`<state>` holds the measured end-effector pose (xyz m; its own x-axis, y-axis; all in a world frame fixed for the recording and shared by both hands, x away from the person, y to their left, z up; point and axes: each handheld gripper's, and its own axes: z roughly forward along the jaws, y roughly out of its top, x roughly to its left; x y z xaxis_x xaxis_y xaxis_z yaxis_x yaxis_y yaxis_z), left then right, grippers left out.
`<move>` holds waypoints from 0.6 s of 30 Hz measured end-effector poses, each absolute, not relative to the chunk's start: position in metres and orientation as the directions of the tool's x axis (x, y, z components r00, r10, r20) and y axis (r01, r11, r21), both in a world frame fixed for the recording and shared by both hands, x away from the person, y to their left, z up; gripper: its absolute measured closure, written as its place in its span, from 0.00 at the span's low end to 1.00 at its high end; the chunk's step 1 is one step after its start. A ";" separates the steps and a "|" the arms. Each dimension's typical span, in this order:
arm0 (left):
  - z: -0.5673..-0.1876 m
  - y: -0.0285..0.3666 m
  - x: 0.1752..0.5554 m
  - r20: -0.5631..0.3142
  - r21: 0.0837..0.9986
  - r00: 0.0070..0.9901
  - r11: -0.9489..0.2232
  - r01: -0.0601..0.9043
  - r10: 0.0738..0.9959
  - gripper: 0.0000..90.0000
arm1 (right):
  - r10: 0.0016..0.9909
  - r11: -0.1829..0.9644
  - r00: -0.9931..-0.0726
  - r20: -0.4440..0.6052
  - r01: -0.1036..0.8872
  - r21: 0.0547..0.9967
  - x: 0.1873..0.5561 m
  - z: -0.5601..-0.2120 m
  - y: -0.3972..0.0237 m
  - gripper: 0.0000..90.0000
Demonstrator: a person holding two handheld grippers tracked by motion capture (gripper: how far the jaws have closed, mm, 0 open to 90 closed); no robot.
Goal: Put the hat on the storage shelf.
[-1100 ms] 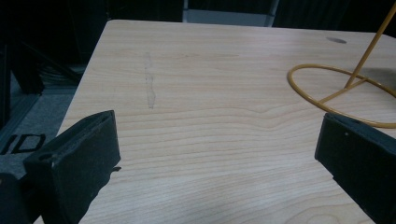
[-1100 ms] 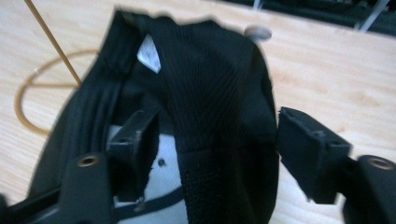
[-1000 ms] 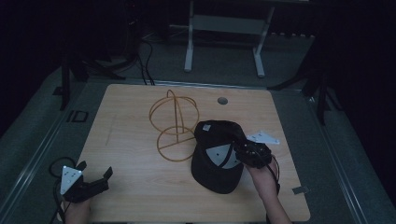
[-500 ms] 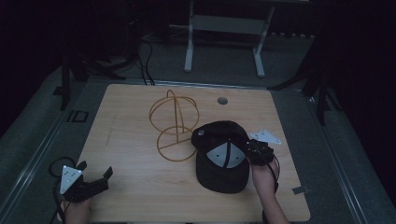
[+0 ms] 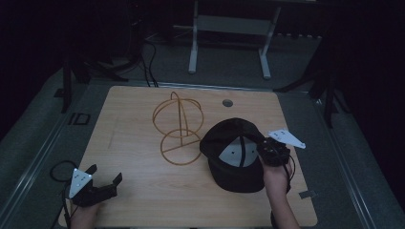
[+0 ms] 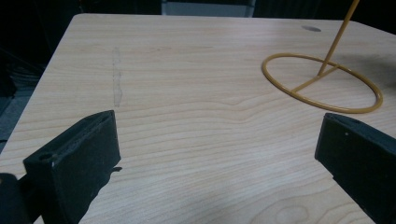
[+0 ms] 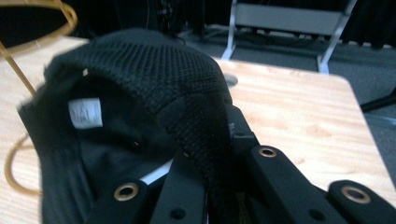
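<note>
Meanwhile, right gripper [image 5: 261, 149] jaws just closed, clamped on the mesh edge of a black cap [image 5: 231, 155], tilted beside the gold wire stand [image 5: 177, 128] on the wooden table [image 5: 143, 191], left gripper [image 5: 102, 177] spread wide, holding nothing.

A light wooden table [image 6: 196, 112] with visible grain fills most of the frame, seen from low and close. Two black jaws of the left gripper [image 6: 217, 154] rise from the bottom corners, one at lower left and one at lower right, standing far apart with bare tabletop between them. At upper right lies a yellow wire ring [image 6: 322, 83], flat on the wood, crossed by a thin bar; a slim yellow rod [image 6: 337, 38] rises from it at a slant and leaves the top edge. A small round hole [image 6: 311, 29] sits in the tabletop near the upper right. A faint grey smudge [image 6: 116, 74] runs down the wood at upper left. Beyond the table's far edge the background is dark.
</note>
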<state>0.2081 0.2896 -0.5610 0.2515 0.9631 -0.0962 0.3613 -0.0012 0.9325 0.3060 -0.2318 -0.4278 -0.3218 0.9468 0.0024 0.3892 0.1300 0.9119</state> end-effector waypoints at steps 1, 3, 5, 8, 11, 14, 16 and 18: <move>-0.561 0.290 0.208 -0.105 0.933 0.250 0.009 0.360 0.963 0.00 | 0.946 0.131 -0.323 -0.001 0.380 0.915 0.305 -0.425 -0.232 0.98; -0.560 0.290 0.207 -0.119 0.935 0.247 0.024 0.354 0.962 0.00 | 0.946 0.125 -0.324 0.000 0.367 0.922 0.303 -0.420 -0.234 0.98; -0.559 0.290 0.208 -0.128 0.932 0.251 0.029 0.362 0.960 0.02 | 0.945 0.135 -0.326 -0.013 0.354 0.926 0.301 -0.415 -0.234 0.98; -0.557 0.286 0.209 -0.141 0.923 0.285 0.021 0.385 0.948 0.04 | 0.942 0.145 -0.334 -0.024 0.342 0.928 0.300 -0.409 -0.235 0.98; -0.550 0.275 0.210 -0.134 0.909 0.318 -0.011 0.417 0.939 0.04 | 0.940 0.149 -0.341 -0.028 0.333 0.931 0.298 -0.403 -0.236 0.98; -0.544 0.259 0.210 -0.144 0.902 0.384 -0.039 0.431 0.912 0.04 | 0.938 0.153 -0.344 -0.037 0.317 0.936 0.294 -0.397 -0.236 0.98; -0.540 0.249 0.210 -0.155 0.903 0.433 -0.050 0.426 0.888 0.04 | 0.938 0.151 -0.344 -0.040 0.303 0.941 0.291 -0.392 -0.237 0.98; -0.535 0.239 0.212 -0.168 0.901 0.473 -0.060 0.430 0.865 0.05 | 0.933 0.152 -0.357 -0.040 0.290 0.945 0.288 -0.387 -0.238 0.98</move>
